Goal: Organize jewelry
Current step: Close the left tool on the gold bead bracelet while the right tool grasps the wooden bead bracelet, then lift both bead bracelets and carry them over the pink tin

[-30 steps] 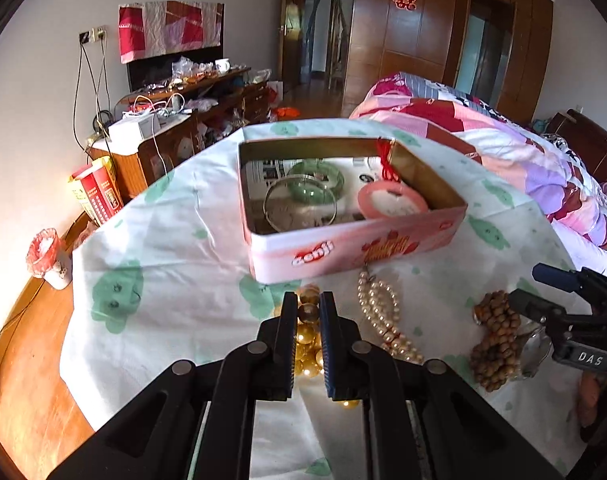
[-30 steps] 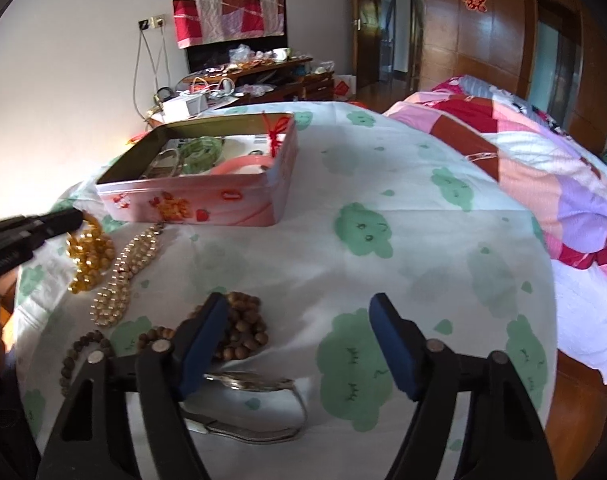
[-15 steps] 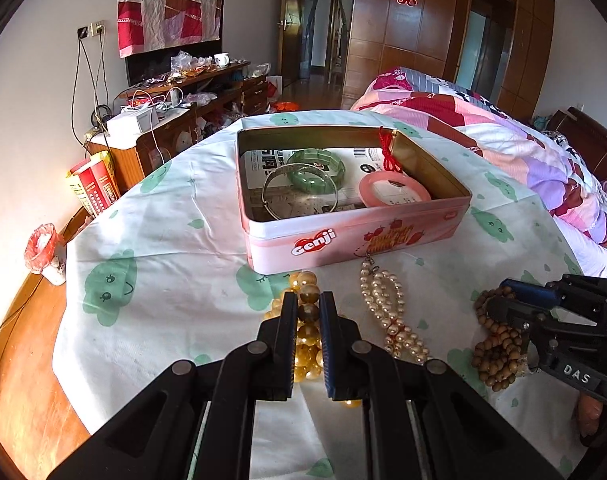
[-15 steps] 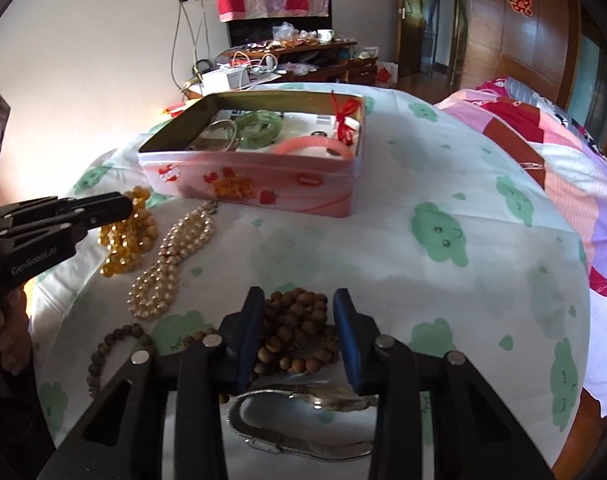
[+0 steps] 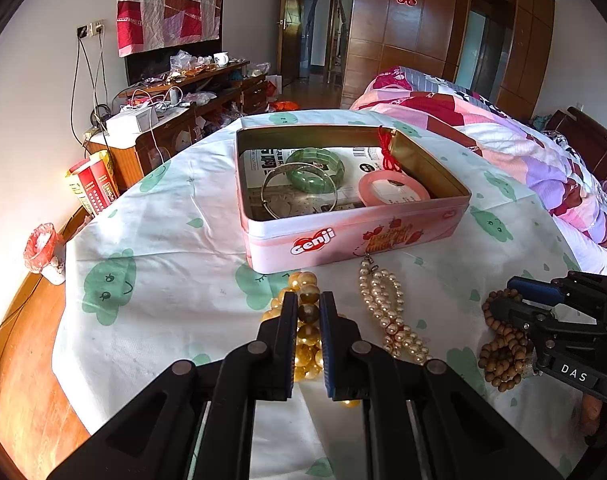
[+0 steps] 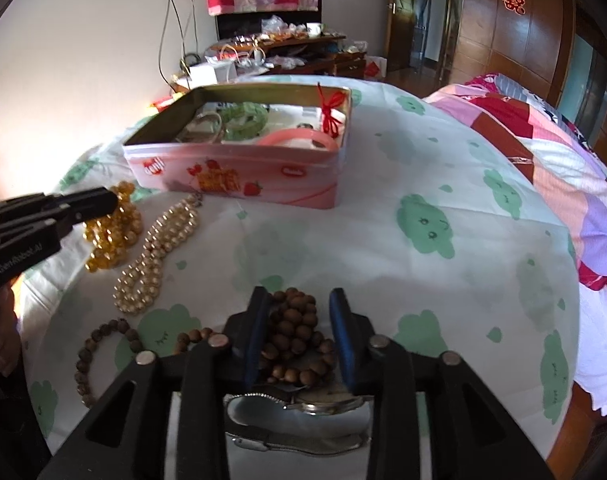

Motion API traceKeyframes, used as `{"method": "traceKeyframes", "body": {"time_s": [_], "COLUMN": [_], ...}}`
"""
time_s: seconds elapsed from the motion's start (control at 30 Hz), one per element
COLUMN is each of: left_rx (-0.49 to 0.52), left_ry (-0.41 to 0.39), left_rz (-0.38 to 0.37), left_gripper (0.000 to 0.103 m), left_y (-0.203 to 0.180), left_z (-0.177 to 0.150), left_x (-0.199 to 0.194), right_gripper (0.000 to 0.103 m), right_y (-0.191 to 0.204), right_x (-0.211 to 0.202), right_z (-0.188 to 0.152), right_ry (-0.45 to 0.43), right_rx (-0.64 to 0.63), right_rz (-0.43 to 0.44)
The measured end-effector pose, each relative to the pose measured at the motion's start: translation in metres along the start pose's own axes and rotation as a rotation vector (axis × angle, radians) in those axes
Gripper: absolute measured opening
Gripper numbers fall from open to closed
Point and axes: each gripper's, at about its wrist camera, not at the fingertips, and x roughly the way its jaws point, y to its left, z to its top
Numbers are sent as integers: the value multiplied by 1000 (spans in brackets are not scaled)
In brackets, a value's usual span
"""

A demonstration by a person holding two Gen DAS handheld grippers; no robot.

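Observation:
A pink Genji tin (image 5: pixel 355 236) stands open on the table and holds a green bangle (image 5: pixel 314 169), a metal bangle (image 5: pixel 299 195) and a pink ring (image 5: pixel 393 192). My left gripper (image 5: pixel 308 312) is shut on the gold bead bracelet (image 5: pixel 308 314), which lies in front of the tin. A pearl necklace (image 5: pixel 387 308) lies to its right. My right gripper (image 6: pixel 297 308) is narrowed around the brown wooden bead bracelet (image 6: pixel 297 334), whose beads fill the gap. The tin (image 6: pixel 239 176), gold beads (image 6: pixel 113 236) and pearls (image 6: pixel 155 256) also show in the right wrist view.
A silver clasp piece (image 6: pixel 295 420) lies under my right gripper. A dark bead bracelet (image 6: pixel 99 344) lies at the left. The tablecloth (image 6: pixel 423 184) has green cloud prints. A bed with a pink quilt (image 5: pixel 503 136) stands at the right, a cluttered cabinet (image 5: pixel 171 120) at the back left.
My right gripper has moved forward over the brown beads and closed from wide open to narrow around them. My left gripper has stayed shut on the gold beads and shifted slightly.

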Motion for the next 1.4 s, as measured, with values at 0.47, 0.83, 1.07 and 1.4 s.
{"method": "traceKeyframes", "body": {"time_s": [0.47, 0.83, 1.07, 1.4], "left_rx": [-5, 2, -6, 10], "left_ry": [-35, -101, -132, -163], "left_rz": [-26, -39, -35, -18], "left_gripper": [10, 10, 10, 10], "left_y": [-5, -9, -4, -4], "left_z": [7, 19, 27, 40], "left_x": [-14, -39, -48, -53], "right_gripper": [17, 17, 17, 17], "right_y": [9, 17, 18, 16], "right_x": [-14, -46, -50, -54], "right_z": [3, 16, 24, 37], "right_ry": [-43, -181, -208, -244], "right_rx": [4, -15, -33, -43], "right_rz": [53, 43, 31, 30]}}
